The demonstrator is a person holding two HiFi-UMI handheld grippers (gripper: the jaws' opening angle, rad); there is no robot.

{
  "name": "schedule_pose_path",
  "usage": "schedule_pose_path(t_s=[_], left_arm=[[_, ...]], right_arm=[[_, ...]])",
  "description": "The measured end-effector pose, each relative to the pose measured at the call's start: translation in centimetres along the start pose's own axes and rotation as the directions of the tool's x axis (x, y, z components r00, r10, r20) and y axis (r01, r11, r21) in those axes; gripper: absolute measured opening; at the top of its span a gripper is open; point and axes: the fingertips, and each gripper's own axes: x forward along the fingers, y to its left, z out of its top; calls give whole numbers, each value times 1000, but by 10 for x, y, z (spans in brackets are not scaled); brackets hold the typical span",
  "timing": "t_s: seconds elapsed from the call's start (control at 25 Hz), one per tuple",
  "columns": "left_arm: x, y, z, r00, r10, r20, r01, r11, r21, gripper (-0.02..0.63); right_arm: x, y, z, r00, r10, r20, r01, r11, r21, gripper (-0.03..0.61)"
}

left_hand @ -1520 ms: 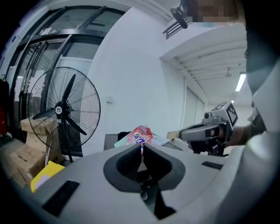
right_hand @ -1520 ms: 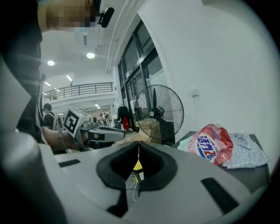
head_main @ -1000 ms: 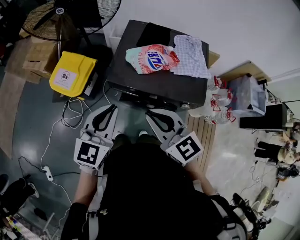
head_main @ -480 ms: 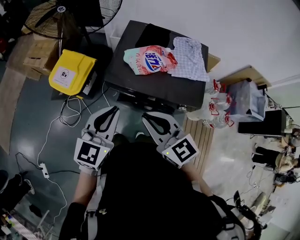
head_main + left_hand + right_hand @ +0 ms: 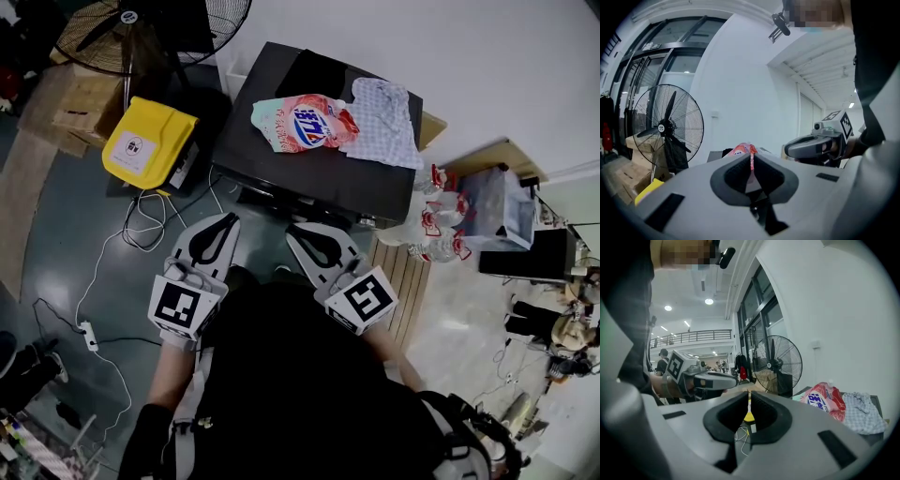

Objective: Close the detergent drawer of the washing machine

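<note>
The dark washing machine (image 5: pixel 319 164) stands in front of me, seen from steeply above in the head view. A pink detergent bag (image 5: pixel 305 122) and a checked cloth (image 5: pixel 382 114) lie on its top. Its front face is foreshortened, so I cannot make out the detergent drawer. My left gripper (image 5: pixel 228 217) and right gripper (image 5: pixel 292 228) hover side by side just short of the machine's front, both shut and empty. In the left gripper view the jaws (image 5: pixel 752 157) meet in line with the bag (image 5: pixel 742 150). The right gripper (image 5: pixel 749 397) is likewise shut on nothing.
A yellow case (image 5: pixel 150 145), a standing fan (image 5: pixel 150 28) and cardboard boxes (image 5: pixel 80 103) are at the machine's left. Cables (image 5: pixel 141 225) and a power strip (image 5: pixel 89 335) lie on the floor. Plastic bags (image 5: pixel 436 220) and a slatted wooden pallet (image 5: pixel 398 272) sit at its right.
</note>
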Motion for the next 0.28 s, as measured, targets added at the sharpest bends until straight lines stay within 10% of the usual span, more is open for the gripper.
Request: schedule_pose_path(t_s=[0.28], left_arm=[[1, 7, -5, 1000, 12, 9, -12, 1000, -9, 12]], right_arm=[[5, -2, -1, 1000, 5, -3, -5, 1000, 3, 17]])
